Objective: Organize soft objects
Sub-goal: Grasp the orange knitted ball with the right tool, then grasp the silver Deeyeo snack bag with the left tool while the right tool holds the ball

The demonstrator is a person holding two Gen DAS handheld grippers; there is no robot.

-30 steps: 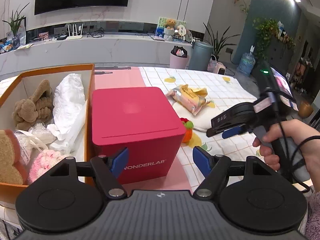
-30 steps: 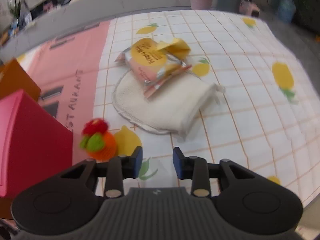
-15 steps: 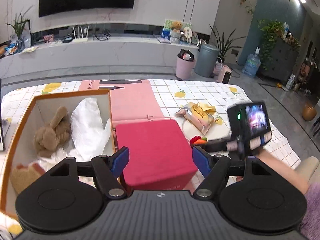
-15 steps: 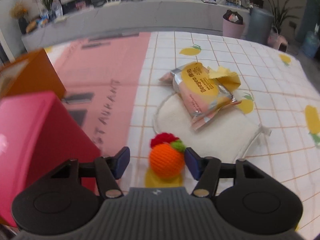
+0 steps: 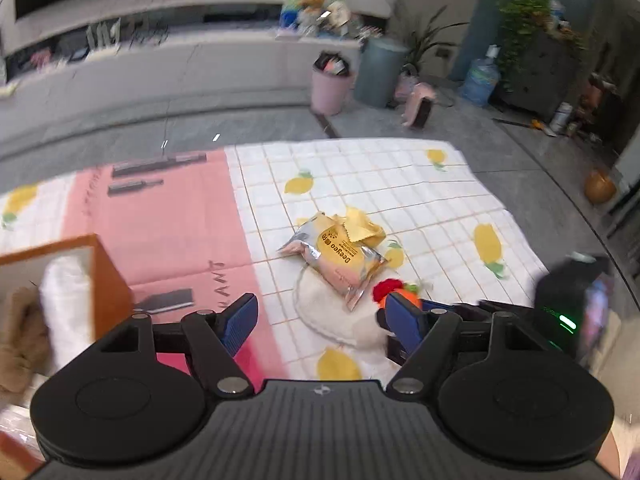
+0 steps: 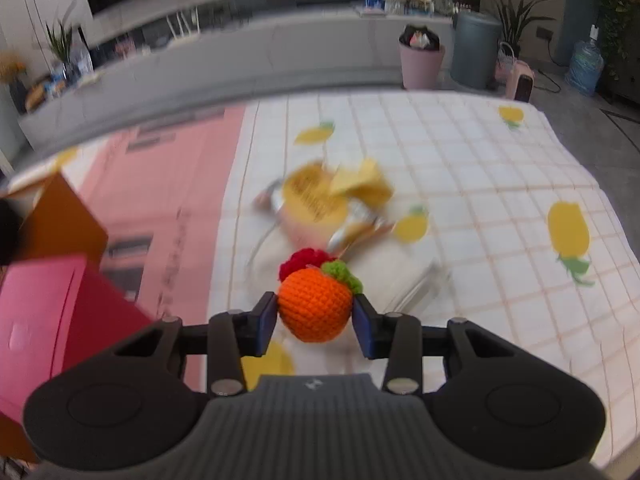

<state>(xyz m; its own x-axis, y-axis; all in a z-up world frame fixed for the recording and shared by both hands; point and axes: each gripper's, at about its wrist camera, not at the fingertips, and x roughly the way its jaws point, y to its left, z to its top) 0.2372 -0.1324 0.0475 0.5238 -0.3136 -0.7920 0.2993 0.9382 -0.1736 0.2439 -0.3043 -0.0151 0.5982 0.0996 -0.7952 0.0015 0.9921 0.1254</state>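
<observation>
My right gripper (image 6: 315, 320) is shut on an orange crocheted ball (image 6: 315, 304) with a red and green tuft, held above the tablecloth. The ball also shows in the left wrist view (image 5: 396, 292), half hidden behind my left fingertip. My left gripper (image 5: 322, 316) is open and empty, raised above the table. An orange box (image 5: 108, 280) at the left holds a white soft item (image 5: 64, 312) and a brown plush toy (image 5: 20, 344). A white cloth pad (image 5: 332, 312) lies on the table with a yellow snack packet (image 5: 340, 252) on it.
A pink-red box (image 6: 52, 332) stands left of my right gripper, beside the orange box (image 6: 60, 220). The lemon-print tablecloth (image 6: 480, 184) stretches to the right. The right gripper's body (image 5: 576, 312) sits at the right in the left wrist view.
My right gripper closed on the orange ball and lifted it off the table. My left gripper rose and swung right, so the pink-red box dropped out of its view.
</observation>
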